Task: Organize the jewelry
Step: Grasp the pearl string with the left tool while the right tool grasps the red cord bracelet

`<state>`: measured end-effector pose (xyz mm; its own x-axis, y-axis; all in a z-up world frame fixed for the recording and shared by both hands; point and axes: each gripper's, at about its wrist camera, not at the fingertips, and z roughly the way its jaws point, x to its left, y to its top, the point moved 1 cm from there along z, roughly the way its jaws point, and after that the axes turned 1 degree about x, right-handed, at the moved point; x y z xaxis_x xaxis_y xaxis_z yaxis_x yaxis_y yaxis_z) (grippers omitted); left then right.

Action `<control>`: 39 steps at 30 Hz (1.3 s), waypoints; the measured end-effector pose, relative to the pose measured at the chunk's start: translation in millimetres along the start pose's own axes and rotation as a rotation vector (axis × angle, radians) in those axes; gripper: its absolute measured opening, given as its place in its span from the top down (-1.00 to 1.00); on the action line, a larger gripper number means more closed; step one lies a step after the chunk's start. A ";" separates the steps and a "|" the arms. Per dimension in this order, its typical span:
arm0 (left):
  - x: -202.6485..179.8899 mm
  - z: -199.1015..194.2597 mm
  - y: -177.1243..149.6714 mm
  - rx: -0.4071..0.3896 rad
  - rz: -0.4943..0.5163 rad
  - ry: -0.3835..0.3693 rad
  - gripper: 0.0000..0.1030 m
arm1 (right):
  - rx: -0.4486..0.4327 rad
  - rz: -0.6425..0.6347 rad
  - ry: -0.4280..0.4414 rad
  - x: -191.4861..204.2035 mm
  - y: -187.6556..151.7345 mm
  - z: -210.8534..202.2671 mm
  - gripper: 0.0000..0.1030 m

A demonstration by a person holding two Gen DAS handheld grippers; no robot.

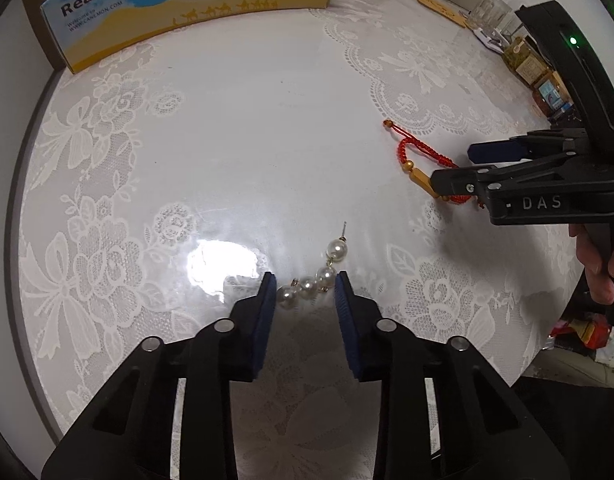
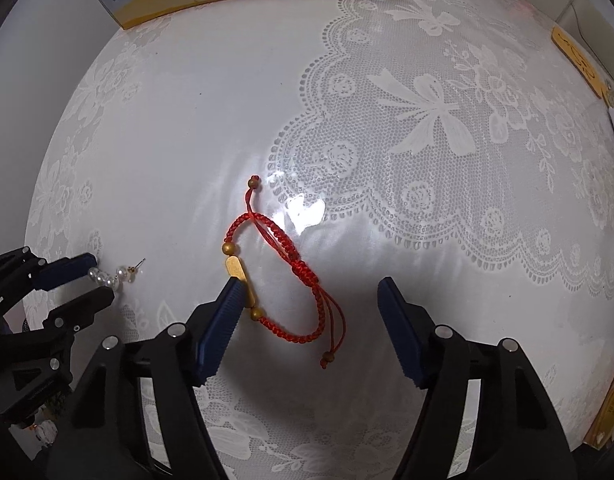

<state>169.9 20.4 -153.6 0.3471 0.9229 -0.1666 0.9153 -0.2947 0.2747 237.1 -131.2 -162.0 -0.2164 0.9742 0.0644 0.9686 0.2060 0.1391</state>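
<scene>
Both sets of jaws stand unclenched. Left gripper [image 1: 305,285] brackets the white pearl-strand earring [image 1: 313,276], seemingly not yet pinching; right gripper [image 2: 307,300] straddles the red braided cord bracelet [image 2: 283,276] on the lace-covered desk [image 2: 427,140]. Round pearls could squirt sideways; thin cord may slip under the pads.

Glossy pearl earring [image 1: 307,286]. Red braided cord bracelet [image 2: 285,280], matt gold beads. White lace tablecloth [image 2: 427,140] under shiny clear film. Printed cardboard box [image 1: 179,4].

Round lace-covered table [image 1: 119,184]; overhead glare [image 1: 221,264]
</scene>
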 end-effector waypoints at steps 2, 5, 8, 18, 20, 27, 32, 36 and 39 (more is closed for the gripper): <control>-2.7 -0.3 -3.2 0.001 0.016 -0.008 0.61 | 0.000 -0.004 0.010 1.9 0.3 -0.7 -0.04; -7.2 1.3 -4.8 0.008 0.024 -0.032 0.76 | 0.011 -0.013 0.032 8.7 2.5 -1.1 0.23; -14.2 4.0 -4.3 0.011 0.036 -0.043 0.79 | 0.012 -0.033 0.032 19.2 4.6 -2.8 0.37; -29.5 9.8 4.7 0.003 0.062 0.047 -0.26 | 0.026 -0.026 0.046 20.2 7.9 -3.5 0.40; -31.3 10.9 4.3 -0.003 0.064 0.051 0.00 | 0.024 -0.029 0.047 15.3 6.9 -3.9 0.41; -20.0 8.5 6.9 0.000 0.045 0.074 0.75 | 0.018 -0.040 0.066 19.0 8.0 -5.0 0.80; -18.8 7.7 5.3 0.009 0.059 0.093 0.80 | 0.021 -0.014 0.072 14.7 10.0 -3.0 0.93; -17.7 7.4 6.5 0.016 0.037 0.109 0.80 | 0.017 0.007 0.086 5.6 10.0 -4.4 0.98; -15.2 6.1 7.7 0.016 0.025 0.108 0.80 | 0.011 0.021 0.097 0.7 11.2 -5.3 1.00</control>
<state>172.9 2.6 -154.7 0.3463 0.9364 -0.0569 0.9102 -0.3207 0.2622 247.1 -128.7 -155.1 -0.2063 0.9648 0.1630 0.9743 0.1870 0.1259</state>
